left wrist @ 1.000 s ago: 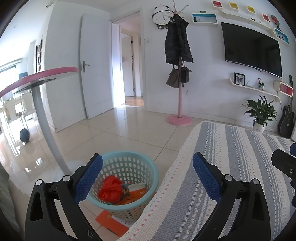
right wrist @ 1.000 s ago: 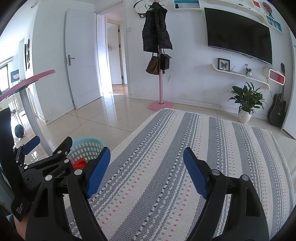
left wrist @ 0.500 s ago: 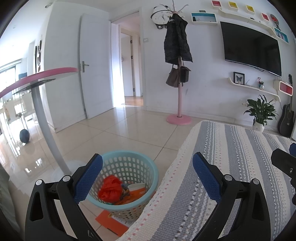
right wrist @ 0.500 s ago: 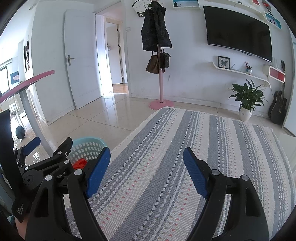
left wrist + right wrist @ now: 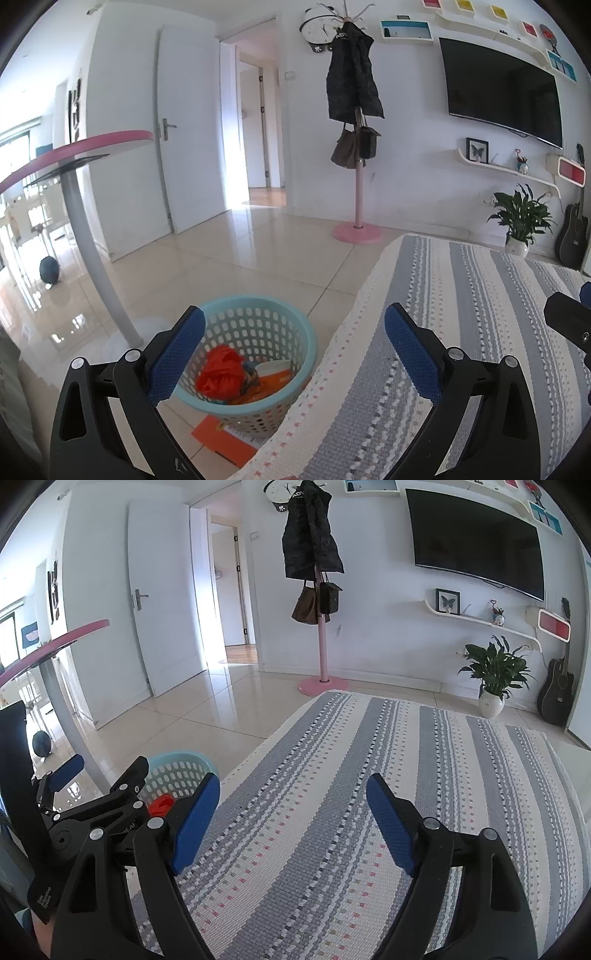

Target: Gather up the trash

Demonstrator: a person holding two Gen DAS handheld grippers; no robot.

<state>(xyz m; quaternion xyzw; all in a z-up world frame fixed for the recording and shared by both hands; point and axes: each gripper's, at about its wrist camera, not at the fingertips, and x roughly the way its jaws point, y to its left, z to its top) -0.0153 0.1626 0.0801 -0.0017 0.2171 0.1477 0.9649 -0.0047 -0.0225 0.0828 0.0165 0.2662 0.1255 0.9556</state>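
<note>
Glossy cream floor tiles [image 5: 236, 258] and a grey-and-white striped woven rug [image 5: 369, 812] fill the room. Over the rug's left edge the left gripper [image 5: 293, 345] points forward and slightly down, its blue-padded jaws spread wide with nothing between them. Just below and beyond its left finger stands a round turquoise perforated plastic basket [image 5: 295, 325], upright with its mouth facing up, on the tiles against the rug's edge. Inside lie a crumpled red-orange plastic bag [image 5: 219, 374] and orange-and-white paper packaging [image 5: 275, 378]; a flat orange card [image 5: 221, 437] lies on the floor beside the basket. The right gripper [image 5: 293, 818] hangs over the rug, tilted down, its jaws opening and empty; the basket lies to its left.
</note>
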